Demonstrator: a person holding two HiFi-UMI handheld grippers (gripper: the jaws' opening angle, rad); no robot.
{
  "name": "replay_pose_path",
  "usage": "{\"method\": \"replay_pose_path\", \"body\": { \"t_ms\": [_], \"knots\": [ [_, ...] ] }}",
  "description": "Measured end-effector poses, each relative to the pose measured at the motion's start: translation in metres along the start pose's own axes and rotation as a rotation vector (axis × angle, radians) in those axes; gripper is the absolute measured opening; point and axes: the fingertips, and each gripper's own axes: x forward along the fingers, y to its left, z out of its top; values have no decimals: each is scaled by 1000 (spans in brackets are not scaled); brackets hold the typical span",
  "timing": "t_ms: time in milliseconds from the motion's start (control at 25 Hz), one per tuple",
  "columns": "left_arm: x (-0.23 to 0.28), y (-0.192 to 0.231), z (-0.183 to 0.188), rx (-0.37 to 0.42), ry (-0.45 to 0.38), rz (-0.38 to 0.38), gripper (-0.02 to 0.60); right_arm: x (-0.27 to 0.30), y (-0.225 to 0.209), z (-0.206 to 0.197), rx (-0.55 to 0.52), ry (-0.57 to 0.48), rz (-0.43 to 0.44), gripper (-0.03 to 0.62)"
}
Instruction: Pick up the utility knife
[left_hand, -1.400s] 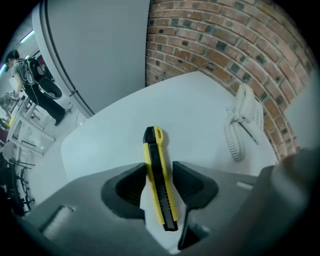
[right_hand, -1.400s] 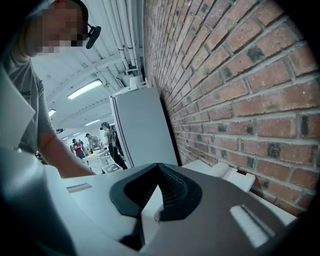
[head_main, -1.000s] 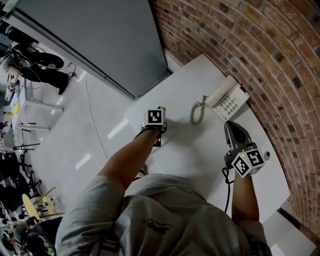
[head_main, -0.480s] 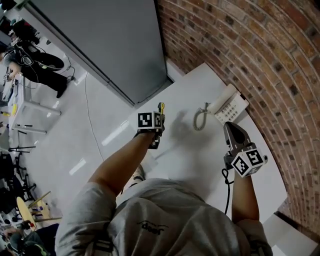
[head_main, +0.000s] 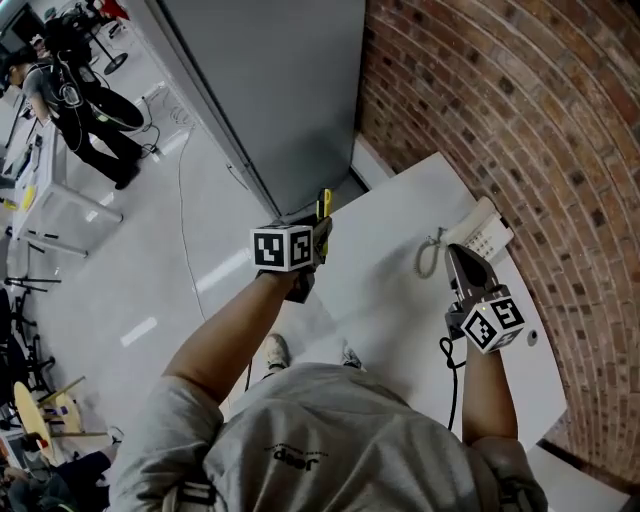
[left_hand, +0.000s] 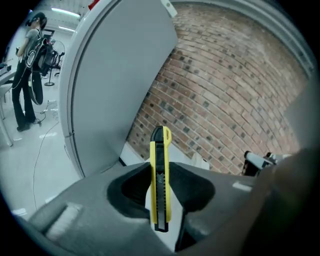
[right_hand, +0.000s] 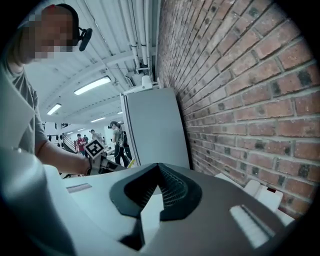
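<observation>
Two grippers up: the left gripper has its jaws clamped on the yellow utility knife, which stands upright between them, in the air above the table's left edge. Right gripper, jaws pressed together on nothing, hovers over the table, pointing toward the telephone at the far edge.

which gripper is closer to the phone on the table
Right. The right gripper points at the telephone, close beside it; the left gripper, holding the utility knife, is at the table's opposite side.
</observation>
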Motion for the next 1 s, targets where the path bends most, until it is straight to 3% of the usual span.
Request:
{"method": "replay_pose_path", "body": {
  "t_ms": [360, 720, 1000],
  "knots": [
    [-128, 30, 68, 43, -238, -128, 118, 72, 83, 33, -56, -5, 67, 9],
    [-257, 53, 115, 92, -452, -196, 118, 138, 176, 70, -111, -13, 190, 9],
    [-329, 55, 138, 147, -572, -228, 118, 166, 229, 104, -144, -42, 278, 9]
  ]
}}
